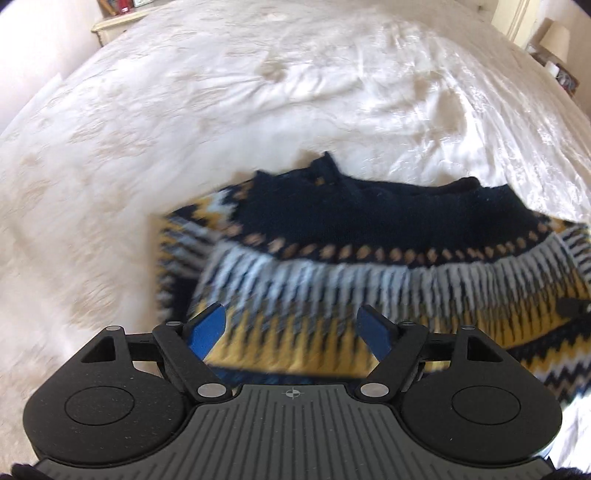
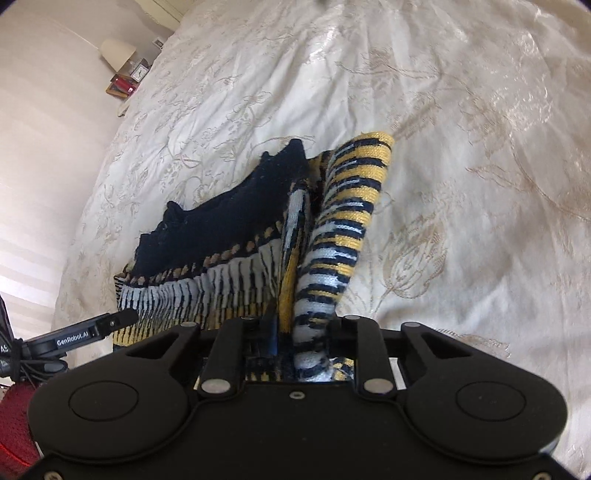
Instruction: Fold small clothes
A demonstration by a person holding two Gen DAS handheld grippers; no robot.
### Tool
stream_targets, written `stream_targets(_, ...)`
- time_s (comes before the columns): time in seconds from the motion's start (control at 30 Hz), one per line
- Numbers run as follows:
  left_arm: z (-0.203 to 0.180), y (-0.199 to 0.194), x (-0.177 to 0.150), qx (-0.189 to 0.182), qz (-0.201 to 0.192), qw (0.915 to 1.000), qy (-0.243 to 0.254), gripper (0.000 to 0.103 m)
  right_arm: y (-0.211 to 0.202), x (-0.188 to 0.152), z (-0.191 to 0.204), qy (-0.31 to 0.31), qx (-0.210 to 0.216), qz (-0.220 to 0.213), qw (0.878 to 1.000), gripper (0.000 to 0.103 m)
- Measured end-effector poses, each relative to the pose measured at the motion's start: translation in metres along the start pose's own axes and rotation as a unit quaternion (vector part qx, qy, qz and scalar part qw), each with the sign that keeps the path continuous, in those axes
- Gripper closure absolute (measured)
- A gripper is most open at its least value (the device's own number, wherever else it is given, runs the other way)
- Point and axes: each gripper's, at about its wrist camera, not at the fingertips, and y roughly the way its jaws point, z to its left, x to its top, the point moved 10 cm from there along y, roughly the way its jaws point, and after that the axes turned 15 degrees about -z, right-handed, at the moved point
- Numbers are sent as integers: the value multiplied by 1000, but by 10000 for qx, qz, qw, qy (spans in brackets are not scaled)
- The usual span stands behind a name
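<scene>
A small knitted sweater, navy at the neck with yellow, white and navy zigzag bands, lies on the white bedspread. My left gripper is open just above its near hem, its blue pads spread wide with fabric between them. In the right wrist view my right gripper is shut on a fold of the sweater, holding its striped sleeve upright. The left gripper's finger shows at the left of that view.
The embroidered white bedspread spreads all around the sweater. A bedside table stands at the far left, and a lamp with small items beside the bed. A red mesh object is at the lower left.
</scene>
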Motion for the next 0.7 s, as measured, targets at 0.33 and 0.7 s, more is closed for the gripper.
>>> stream_targets(0.33, 85, -54, -46, 262, 80, 9969, -734, 26, 4, 2, 108, -718, 237, 136, 9970, 72)
stream_targets(0.7, 135, -78, -74, 309, 72, 9944, -1009, 26, 69, -40, 219, -1425, 467, 584, 9870, 74)
